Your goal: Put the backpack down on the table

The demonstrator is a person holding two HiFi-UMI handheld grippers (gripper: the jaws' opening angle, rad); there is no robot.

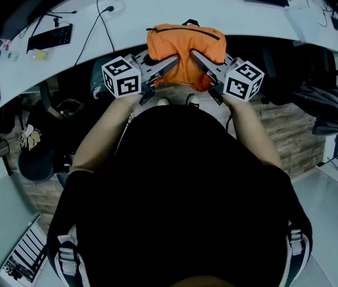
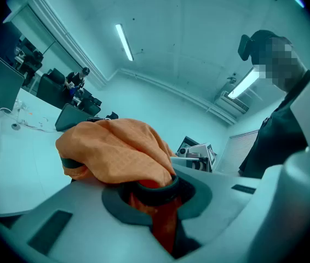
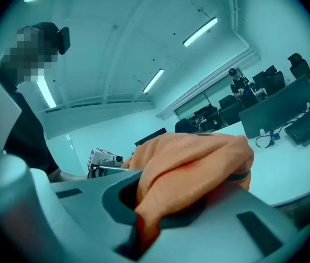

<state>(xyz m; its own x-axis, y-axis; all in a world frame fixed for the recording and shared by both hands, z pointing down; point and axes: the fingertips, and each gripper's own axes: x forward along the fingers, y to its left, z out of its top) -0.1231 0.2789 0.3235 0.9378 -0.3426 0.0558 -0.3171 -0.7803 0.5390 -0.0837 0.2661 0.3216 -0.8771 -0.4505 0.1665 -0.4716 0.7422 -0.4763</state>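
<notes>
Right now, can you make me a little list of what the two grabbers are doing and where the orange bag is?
Bag: orange fabric backpack with a black zip, bunched up
Where: at the near edge of the white curved table, between both grippers
Left gripper: shut on the backpack's fabric
Right gripper: shut on the backpack's fabric
Resting on the table: cannot tell
Nearby: black keyboard on the table, off to the left
</notes>
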